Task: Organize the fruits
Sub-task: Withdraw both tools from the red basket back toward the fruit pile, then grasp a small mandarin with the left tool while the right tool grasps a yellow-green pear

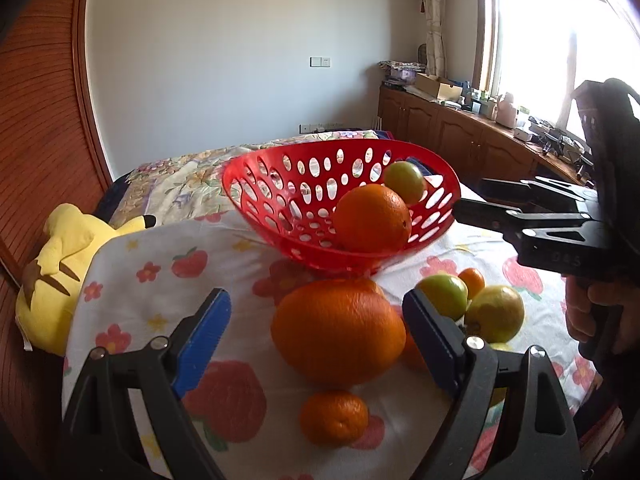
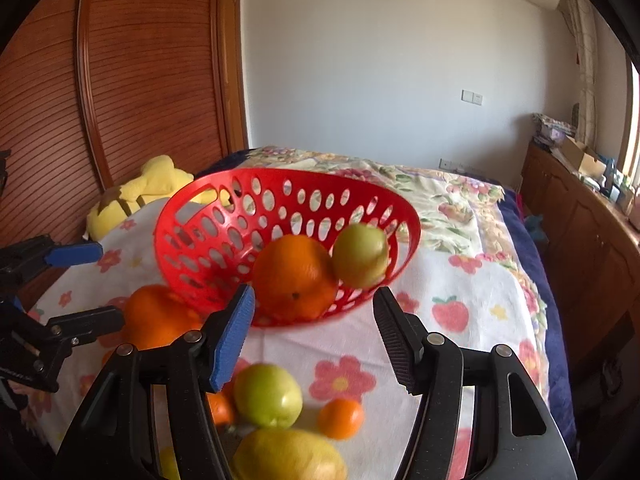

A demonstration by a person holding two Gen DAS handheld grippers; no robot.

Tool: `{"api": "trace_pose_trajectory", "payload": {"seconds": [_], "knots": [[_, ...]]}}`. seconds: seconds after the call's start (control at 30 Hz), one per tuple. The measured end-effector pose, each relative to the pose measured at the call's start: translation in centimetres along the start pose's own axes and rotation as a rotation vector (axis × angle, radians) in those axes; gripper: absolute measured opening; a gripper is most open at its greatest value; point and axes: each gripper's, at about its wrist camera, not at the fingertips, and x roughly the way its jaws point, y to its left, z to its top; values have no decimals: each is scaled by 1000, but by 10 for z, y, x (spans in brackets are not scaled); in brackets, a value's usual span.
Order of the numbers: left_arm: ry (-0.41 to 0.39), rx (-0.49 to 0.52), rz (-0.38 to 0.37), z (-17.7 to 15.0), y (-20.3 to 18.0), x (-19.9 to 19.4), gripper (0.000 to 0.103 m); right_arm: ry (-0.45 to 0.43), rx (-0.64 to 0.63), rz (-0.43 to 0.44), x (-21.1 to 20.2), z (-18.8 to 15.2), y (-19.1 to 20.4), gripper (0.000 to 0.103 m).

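Note:
A red perforated basket (image 1: 280, 184) (image 2: 200, 240) sits tilted on the flowered cloth, holding an orange (image 1: 372, 218) (image 2: 294, 276) and a green fruit (image 1: 404, 182) (image 2: 360, 254). In front of it lie a large orange (image 1: 338, 330) (image 2: 158, 316), a small mandarin (image 1: 334, 418), two green fruits (image 1: 444, 296) (image 1: 496, 312) and another small mandarin (image 1: 472, 280). My left gripper (image 1: 320, 332) is open, its fingers either side of the large orange. My right gripper (image 2: 316, 336) is open and empty just before the basket rim; it also shows in the left wrist view (image 1: 492, 204).
A yellow plush toy (image 1: 60, 272) (image 2: 136, 196) lies at the cloth's left edge beside a wooden wardrobe (image 2: 120, 80). A wooden cabinet (image 1: 460, 128) with clutter runs along the right under the window. A green fruit (image 2: 268, 396), a yellow fruit (image 2: 288, 456) and a mandarin (image 2: 340, 418) lie below the right gripper.

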Motion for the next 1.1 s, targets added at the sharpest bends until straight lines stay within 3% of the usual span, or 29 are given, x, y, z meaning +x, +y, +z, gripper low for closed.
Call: {"api": "trace_pose_trajectory", "payload": {"seconds": [0.5,1.1], "knots": [[-15,-45,32,-60,5,-4,88,7,67,9,-40,-66,26,63],[-6,-19,38,-74,-2,-2,88,15,90,70,-55,-98,48,64]]}}
